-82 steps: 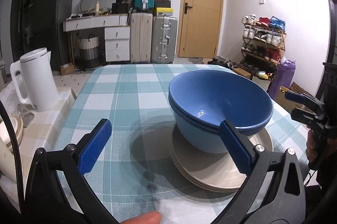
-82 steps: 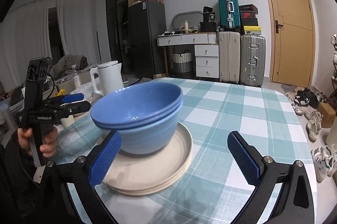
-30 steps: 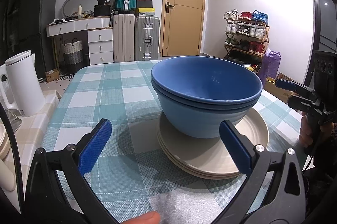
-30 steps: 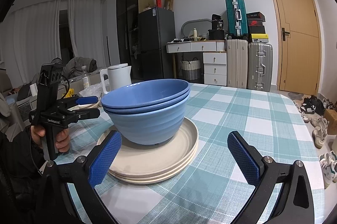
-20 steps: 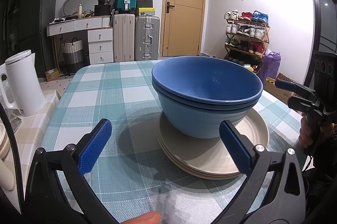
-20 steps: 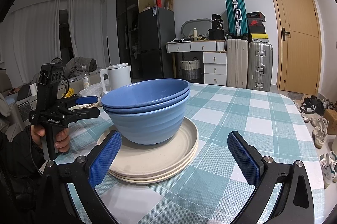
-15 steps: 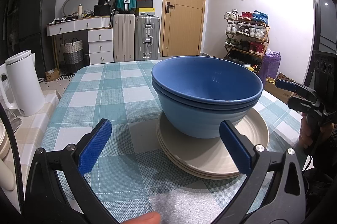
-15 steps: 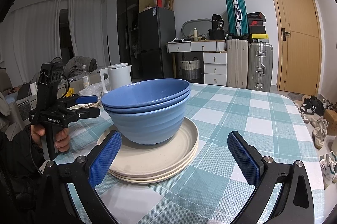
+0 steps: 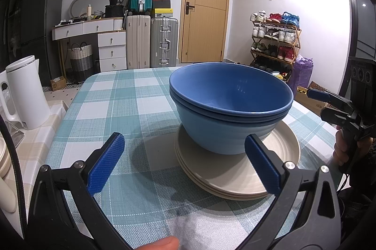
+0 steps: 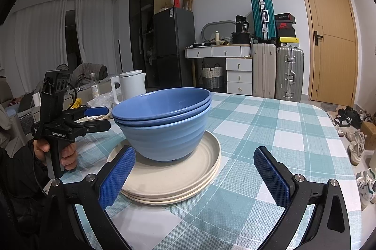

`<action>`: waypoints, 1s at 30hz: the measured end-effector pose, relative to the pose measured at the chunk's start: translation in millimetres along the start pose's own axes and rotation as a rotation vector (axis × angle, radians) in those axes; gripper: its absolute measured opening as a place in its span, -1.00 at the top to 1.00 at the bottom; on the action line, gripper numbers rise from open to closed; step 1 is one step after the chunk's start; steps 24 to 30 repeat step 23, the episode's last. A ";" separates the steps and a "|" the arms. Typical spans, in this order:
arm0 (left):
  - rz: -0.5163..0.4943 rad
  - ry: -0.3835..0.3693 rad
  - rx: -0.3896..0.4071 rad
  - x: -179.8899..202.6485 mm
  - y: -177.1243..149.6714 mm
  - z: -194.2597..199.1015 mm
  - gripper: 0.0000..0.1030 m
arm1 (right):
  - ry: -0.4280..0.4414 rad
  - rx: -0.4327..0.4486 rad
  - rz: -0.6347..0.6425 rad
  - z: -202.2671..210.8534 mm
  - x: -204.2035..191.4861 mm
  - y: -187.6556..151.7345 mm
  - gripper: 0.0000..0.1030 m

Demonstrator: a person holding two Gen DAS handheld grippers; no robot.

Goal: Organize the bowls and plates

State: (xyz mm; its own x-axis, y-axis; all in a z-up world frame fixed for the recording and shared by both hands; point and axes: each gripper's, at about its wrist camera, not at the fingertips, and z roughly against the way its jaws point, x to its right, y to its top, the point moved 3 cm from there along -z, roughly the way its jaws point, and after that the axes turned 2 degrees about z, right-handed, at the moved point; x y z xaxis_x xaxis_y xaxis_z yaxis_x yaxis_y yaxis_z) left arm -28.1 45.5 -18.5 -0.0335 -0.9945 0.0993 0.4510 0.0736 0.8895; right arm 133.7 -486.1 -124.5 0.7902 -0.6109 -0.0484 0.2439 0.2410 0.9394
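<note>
Checked cloth covers the table (image 9: pixel 112 95), and we take the bowls as our landmark. Nested blue bowls (image 9: pixel 231 106), 2 or perhaps 3 by the rims, sit on a stack of cream plates (image 9: pixel 237 170), about 3 deep, near the table's middle. Left of the bowls, off the table edge, stands a white kettle (image 9: pixel 25 95); behind them are suitcases (image 9: pixel 150 38) and a door (image 9: pixel 204 8).

Our left gripper (image 9: pixel 185 160) hangs just in front of the bowls, its jaws spread wide and empty, one pad low beside the bowls' right flank. Our right gripper (image 10: pixel 195 177) faces the bowls from the other side, likewise wide open and holding nothing.

We judge the sorting nearly finished: bowls nested, plates stacked, nothing loose in sight. The next move probably calls for a check of the pile, or for gripping the plate rim if the whole stack must shift; the bowls could slide on the smooth top plate.

Only the left view shows the shoe rack (image 9: pixel 275 38) right of the bowls; only the right view shows the fridge (image 10: pixel 174 48), the curtains (image 10: pixel 47 43) and the left hand (image 10: pixel 63 153) on its handle.
</note>
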 end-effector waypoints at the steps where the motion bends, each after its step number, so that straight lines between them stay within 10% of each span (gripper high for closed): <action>1: 0.000 0.000 0.000 0.0 0.0 0.1 -0.98 | 0.000 0.000 0.001 0.0 0.0 0.1 -0.99; 30: 0.002 -0.002 0.004 1.5 -0.8 -1.4 -0.98 | -0.001 -0.002 0.007 -1.7 2.4 -1.6 -0.99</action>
